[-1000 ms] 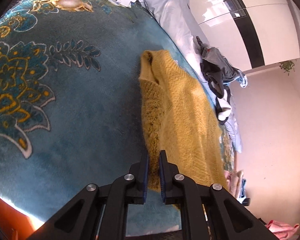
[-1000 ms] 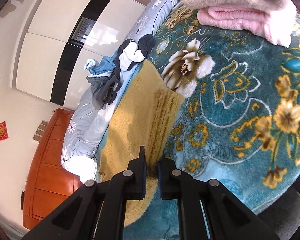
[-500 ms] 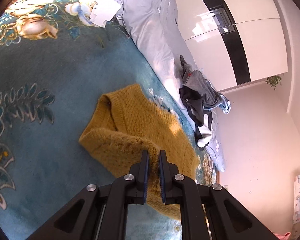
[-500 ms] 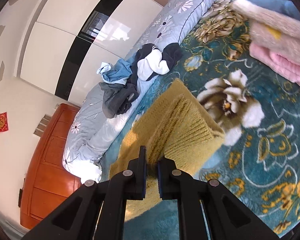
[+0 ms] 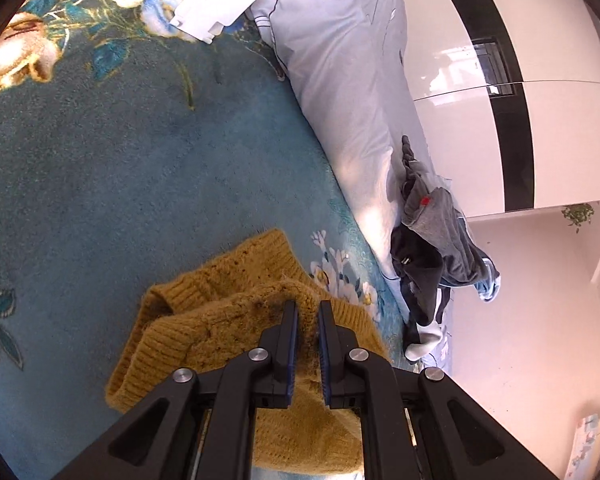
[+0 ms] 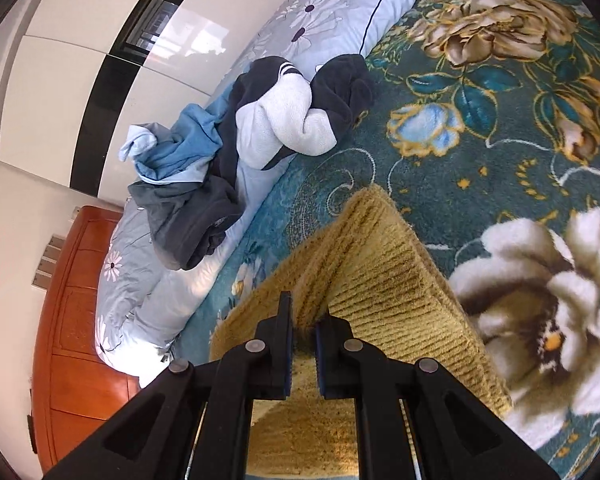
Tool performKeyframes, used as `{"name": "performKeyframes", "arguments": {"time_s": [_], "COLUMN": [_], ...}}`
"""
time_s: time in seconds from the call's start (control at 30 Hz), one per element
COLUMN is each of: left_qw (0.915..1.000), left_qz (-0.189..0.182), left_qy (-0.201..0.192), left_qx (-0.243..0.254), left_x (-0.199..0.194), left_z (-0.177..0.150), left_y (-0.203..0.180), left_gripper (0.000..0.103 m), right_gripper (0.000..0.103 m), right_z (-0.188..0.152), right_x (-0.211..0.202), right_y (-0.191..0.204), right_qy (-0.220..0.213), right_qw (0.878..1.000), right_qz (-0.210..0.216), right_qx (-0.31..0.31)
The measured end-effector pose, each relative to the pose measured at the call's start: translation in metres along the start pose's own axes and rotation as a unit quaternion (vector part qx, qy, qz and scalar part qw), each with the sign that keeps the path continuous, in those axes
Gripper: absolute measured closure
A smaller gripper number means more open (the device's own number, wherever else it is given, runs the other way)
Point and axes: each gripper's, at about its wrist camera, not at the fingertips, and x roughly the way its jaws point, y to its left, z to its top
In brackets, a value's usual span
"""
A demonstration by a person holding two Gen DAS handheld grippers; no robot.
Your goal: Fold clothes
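Note:
A mustard-yellow knitted sweater (image 5: 220,320) lies on the teal floral blanket (image 5: 100,200) on the bed. My left gripper (image 5: 308,312) is shut on a raised fold of its knit near the ribbed collar end. My right gripper (image 6: 304,316) is shut on the sweater's (image 6: 380,280) other edge, near the ribbed hem, which stands up as a tented fold over the layer below. Both held edges are lifted off the blanket and doubled over the rest of the sweater.
A pile of dark, grey, blue and white clothes (image 6: 260,128) lies on the pale blue floral duvet (image 5: 340,80) beyond the sweater; the pile also shows in the left wrist view (image 5: 432,256). White wardrobe doors (image 6: 80,60) and an orange wooden headboard (image 6: 72,340) stand behind.
Both grippers have lifted the sweater's edges and carried them toward the duvet side, doubling the sweater over itself. It has gone from lying long and flat to a bunched fold.

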Motion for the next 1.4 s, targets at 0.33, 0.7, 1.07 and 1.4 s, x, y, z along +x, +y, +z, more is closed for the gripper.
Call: {"name": "performKeyframes", "arguments": {"time_s": [0.33,0.7,1.07,1.4], "left_qw": [0.9979,0.9995,0.9968,0.9986], "left_qz": [0.055,0.019,0.065,0.042], "left_qy": [0.01,0.023,-0.02,0.011], "left_qx": [-0.032,-0.007,0.043,-0.03], "left_x": [0.048,0.036,-0.038,-0.033], "left_z": [0.019,0.021,-0.016,-0.053], "left_y": [0.023,0.001,0.013,0.081], "left_gripper": [0.093,0.058,0.042,0.042], "right_gripper": [0.093,0.083,0.051,0.051], "right_z": [0.029,0.031,-0.004,-0.068], "right_x": [0.064,0.06,-0.02,-0.041], "right_y": [-0.016,-0.008,-0.005,-0.086], "right_qy": [0.04,0.052,0.003,-0.003], "right_qw": [0.998,0.998,0.997,0.997], "right_qz": [-0.04,-0.024,-0.014,-0.017], "right_qx": [0.018,-0.012,-0.069,0.081]}}
